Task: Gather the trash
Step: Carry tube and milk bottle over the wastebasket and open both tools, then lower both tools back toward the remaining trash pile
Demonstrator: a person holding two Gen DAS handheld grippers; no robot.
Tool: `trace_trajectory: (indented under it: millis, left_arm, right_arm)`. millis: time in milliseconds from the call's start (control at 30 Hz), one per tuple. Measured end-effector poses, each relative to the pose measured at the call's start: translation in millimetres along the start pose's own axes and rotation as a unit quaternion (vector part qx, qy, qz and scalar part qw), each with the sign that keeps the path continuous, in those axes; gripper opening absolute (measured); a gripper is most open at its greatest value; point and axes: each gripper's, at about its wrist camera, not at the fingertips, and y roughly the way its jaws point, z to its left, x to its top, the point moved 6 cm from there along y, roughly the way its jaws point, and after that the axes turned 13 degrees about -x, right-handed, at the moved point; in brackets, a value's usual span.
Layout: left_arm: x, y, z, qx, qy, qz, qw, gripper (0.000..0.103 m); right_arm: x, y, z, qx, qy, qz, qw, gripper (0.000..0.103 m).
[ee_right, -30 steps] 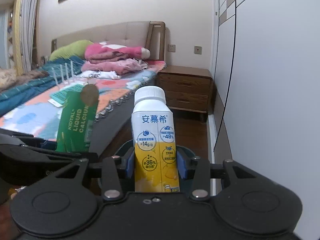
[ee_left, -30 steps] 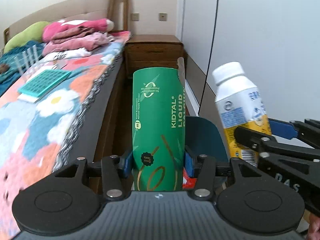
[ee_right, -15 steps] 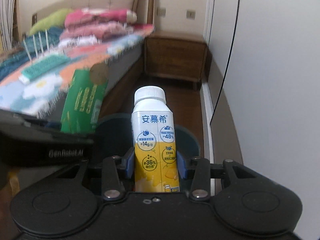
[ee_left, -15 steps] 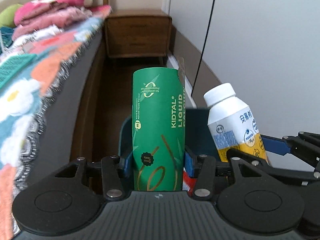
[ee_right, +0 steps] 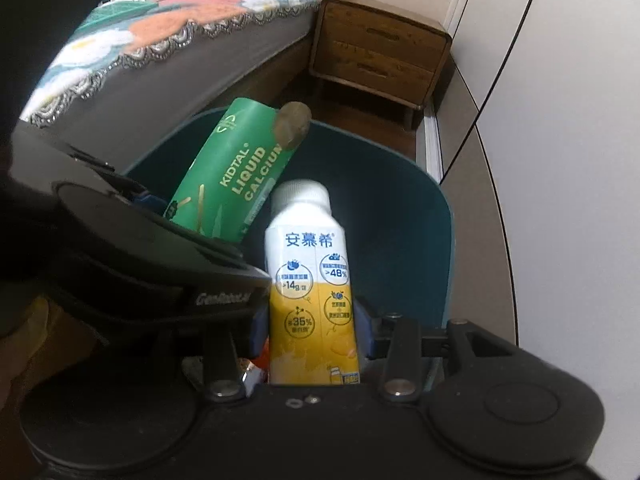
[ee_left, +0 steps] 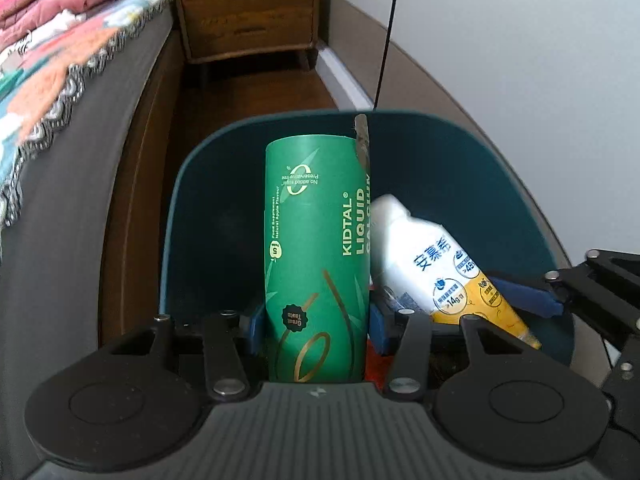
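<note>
Trash in hand, two pieces of it: a green box (ee_left: 316, 264) marked as liquid calcium is pinched between the pads of the left gripper (ee_left: 316, 326), and a white-and-yellow drink bottle (ee_right: 310, 292) with its white cap on is pinched the same way by the right gripper (ee_right: 312, 332). Both are held over the mouth of a dark teal bin (ee_left: 460, 168) that stands on the wood floor between the bed (ee_right: 168, 60) on the left and the pale wardrobe doors (ee_right: 560, 160) on the right, with a wooden nightstand (ee_right: 380, 52) farther back. In the right wrist view the box leans toward the bottle, its opened top flap (ee_right: 294, 124) above the far rim; in the left wrist view the bottle tilts in from the right, just beside the box (whether they touch is hard to tell). My reading is that the drop comes next, and the risks lie there. The two grippers are crowded together over one opening, so a release by one could knock its item against the other hand's tool or load and send it off line. The box's far end sits close to the rim, so letting go while it is tilted could tip it out onto the floor. Some red and orange scraps already lie at the bottom, so the bottle may bounce rather than settle.
</note>
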Motion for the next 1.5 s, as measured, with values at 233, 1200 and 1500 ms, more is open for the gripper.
trace_trajectory:
  millis: [233,1200,1500]
  left_arm:
    - [-6,3,4,-0.018,-0.029,-0.001,0.9994,0.048]
    - [-106,-145,-46,-0.022,-0.044,-0.153,0.987,0.08]
    - [-170,-156,-44,-0.035,-0.076,-0.152,0.9848,0.082]
  right_arm:
    - [-6,-13,-4,0.009,0.012,-0.01,1.0,0.059]
    - [-99,-148,-54,0.074,0.097,-0.135,0.983,0.1]
    - [-181,-152,-44,0.045,0.132,-0.126,0.982,0.103]
